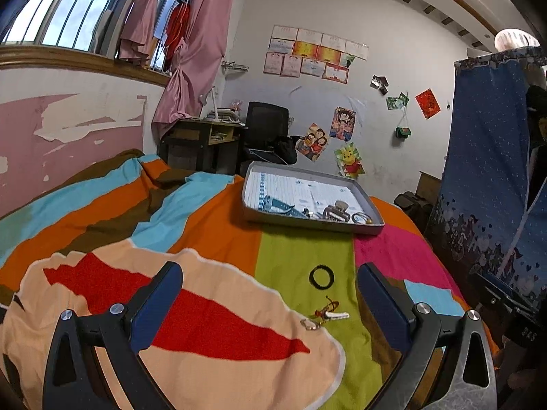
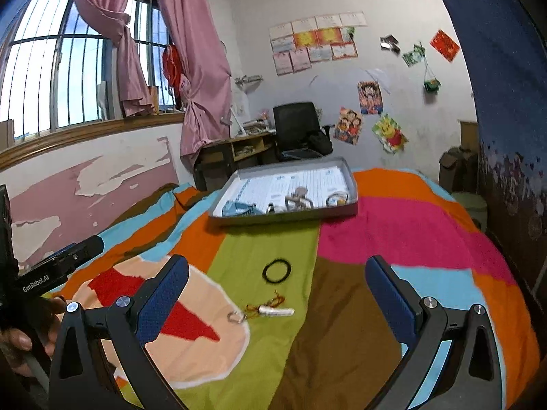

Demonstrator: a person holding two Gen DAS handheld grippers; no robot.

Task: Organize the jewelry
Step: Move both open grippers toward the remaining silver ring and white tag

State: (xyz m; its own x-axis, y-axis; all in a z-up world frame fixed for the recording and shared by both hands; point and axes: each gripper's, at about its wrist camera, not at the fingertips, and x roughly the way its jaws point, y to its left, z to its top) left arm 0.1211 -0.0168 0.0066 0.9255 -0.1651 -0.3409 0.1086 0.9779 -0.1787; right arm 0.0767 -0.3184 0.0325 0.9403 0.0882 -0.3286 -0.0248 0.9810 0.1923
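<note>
A shallow grey tray (image 1: pixel 309 223) (image 2: pixel 283 217) rests far back on the striped bedspread, holding a hair claw clip (image 1: pixel 336 210) (image 2: pixel 299 198), a ring-shaped bracelet (image 1: pixel 360 218) (image 2: pixel 336 199) and a blue item (image 1: pixel 277 205) (image 2: pixel 237 209). Closer to me, a black hair tie (image 1: pixel 321 277) (image 2: pixel 277 271) lies on the green stripe. Just nearer is a keyring charm with red cord and a white piece (image 1: pixel 324 316) (image 2: pixel 266 310). My left gripper (image 1: pixel 270 294) hovers open above the bed, short of these items. Likewise open and empty, my right gripper (image 2: pixel 277 290) frames the same items.
The colourful bedspread (image 1: pixel 205 239) covers the whole bed. A peeling pink wall (image 1: pixel 68 130) runs along the left, a blue fabric wardrobe (image 1: pixel 485 171) stands at the right. A desk and black chair (image 1: pixel 266 126) sit beyond the bed's foot. A hand (image 2: pixel 20 338) holds the other gripper at left.
</note>
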